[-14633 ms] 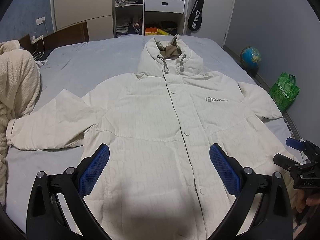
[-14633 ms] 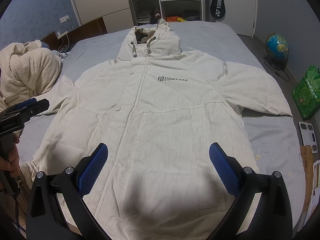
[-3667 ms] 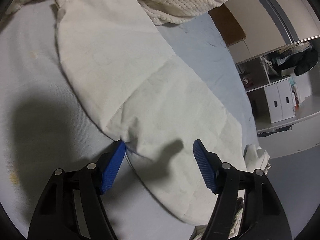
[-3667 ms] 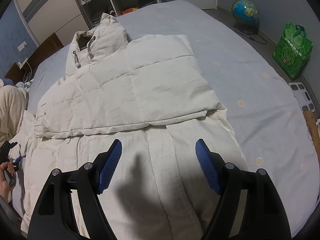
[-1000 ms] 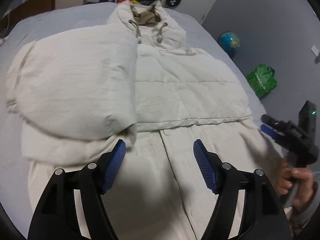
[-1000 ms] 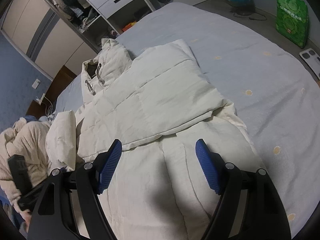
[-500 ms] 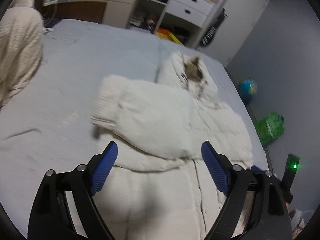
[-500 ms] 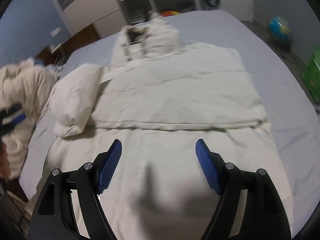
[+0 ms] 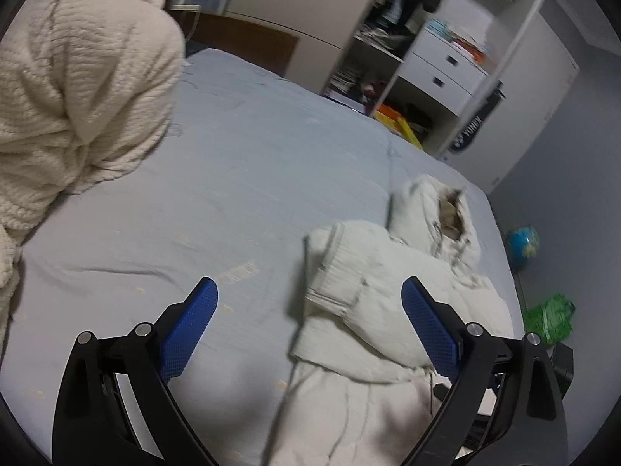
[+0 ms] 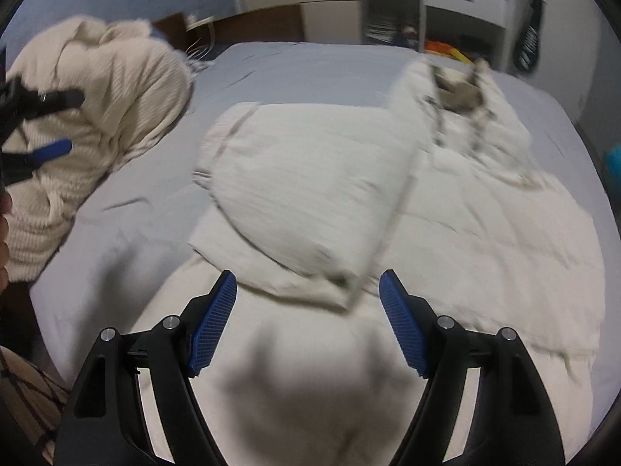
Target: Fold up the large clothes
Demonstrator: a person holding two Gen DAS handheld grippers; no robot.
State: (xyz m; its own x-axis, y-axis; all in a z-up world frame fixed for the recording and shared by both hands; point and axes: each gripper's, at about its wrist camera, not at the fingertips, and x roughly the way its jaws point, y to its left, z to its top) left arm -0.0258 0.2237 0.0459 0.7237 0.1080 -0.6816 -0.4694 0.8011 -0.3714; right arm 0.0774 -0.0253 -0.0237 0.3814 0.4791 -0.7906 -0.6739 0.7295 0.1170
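Observation:
A cream hooded jacket (image 10: 485, 209) lies flat on the grey-blue bed (image 10: 128, 225), hood (image 10: 458, 89) toward the far side. Both sleeves are folded in across the chest; the left sleeve (image 10: 306, 190) lies on top. In the left wrist view the jacket (image 9: 372, 303) sits at the lower right, hood (image 9: 438, 213) behind it. My left gripper (image 9: 306, 330) is open and empty, over the bed at the jacket's left edge; it also shows at the left edge of the right wrist view (image 10: 35, 128). My right gripper (image 10: 306, 318) is open and empty above the jacket's lower body.
A heap of cream knitted blanket (image 9: 77, 89) lies on the bed's left side. Shelves and white drawers (image 9: 446, 70) stand behind the bed. A globe (image 9: 524, 242) and a green bag (image 9: 549, 316) are on the floor at the right.
Both grippers have swung to the left. The left one now looks over bare bed and the blanket heap, and the right one looks over the jacket's left side. Both stay open.

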